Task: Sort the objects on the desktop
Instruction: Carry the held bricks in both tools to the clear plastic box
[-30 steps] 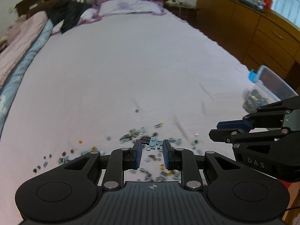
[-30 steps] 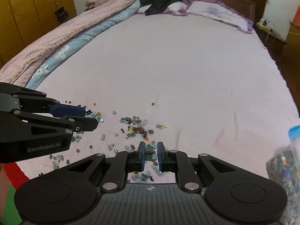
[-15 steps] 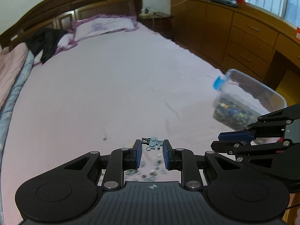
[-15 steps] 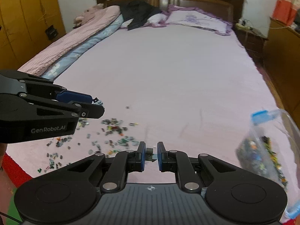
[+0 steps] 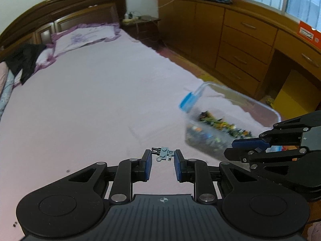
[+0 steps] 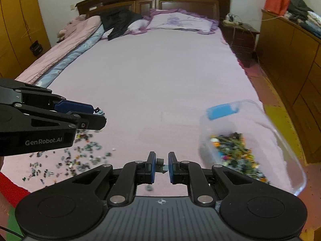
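Left gripper (image 5: 162,157) is clamped narrow on a small grey-blue plate cluster (image 5: 163,154), held crosswise between the pads, long axis running pad to pad. Right gripper (image 6: 160,163) is nearly shut on a tiny dark piece (image 6: 160,162); too small to tell its shape.

Key relation: the clear bin (image 6: 284,140) with the blue latch sits ahead and to the right of both grippers, tilted with its mouth toward them, already part full of bricks. The right gripper is the nearer one; in the left wrist view it sits between the left gripper and the bin. My read: right drops first, left has to reach past or wait.

Further out, the loose brick pile (image 6: 80,156) lies to the left on the bedsheet (image 6: 160,80), well apart from the bin.
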`<action>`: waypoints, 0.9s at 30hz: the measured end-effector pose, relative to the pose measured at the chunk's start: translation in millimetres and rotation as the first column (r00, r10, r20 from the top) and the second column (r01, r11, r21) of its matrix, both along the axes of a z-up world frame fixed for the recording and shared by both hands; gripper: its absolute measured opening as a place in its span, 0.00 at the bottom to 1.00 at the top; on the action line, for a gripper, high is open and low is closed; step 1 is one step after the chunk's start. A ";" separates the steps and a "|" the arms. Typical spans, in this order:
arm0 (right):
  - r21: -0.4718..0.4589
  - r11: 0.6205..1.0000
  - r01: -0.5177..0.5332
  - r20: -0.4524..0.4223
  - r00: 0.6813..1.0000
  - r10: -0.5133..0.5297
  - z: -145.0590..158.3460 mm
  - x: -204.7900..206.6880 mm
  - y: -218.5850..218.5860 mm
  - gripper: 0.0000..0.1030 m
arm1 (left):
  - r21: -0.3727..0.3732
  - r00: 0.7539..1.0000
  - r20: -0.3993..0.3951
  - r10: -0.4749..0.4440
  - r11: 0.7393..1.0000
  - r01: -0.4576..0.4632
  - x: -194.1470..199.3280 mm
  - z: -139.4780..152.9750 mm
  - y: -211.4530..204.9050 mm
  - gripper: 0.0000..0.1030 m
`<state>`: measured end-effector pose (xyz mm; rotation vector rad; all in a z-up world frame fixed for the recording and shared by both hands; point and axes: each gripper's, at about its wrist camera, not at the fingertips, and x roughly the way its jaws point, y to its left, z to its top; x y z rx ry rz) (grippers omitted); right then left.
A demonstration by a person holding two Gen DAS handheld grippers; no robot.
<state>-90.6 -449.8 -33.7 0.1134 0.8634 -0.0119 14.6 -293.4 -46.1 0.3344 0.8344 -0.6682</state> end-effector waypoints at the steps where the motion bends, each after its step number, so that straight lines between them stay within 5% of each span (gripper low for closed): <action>1: 0.001 1.000 0.005 0.001 1.000 -0.005 -1.5 -2.4 -10.8 0.14 | 0.000 1.000 0.000 -0.007 1.000 0.007 -1.0 -0.5 -11.7 0.24; 12: 0.006 0.996 0.086 -0.011 0.996 -0.086 -24.4 -14.8 -111.0 0.14 | 0.013 0.994 0.003 -0.108 0.994 0.108 -11.0 -12.5 -126.5 0.24; 27: 0.041 0.970 0.240 -0.037 0.970 -0.239 -53.6 -17.0 -172.2 0.14 | 0.045 0.964 0.007 -0.264 0.964 0.264 -10.0 -27.2 -220.8 0.24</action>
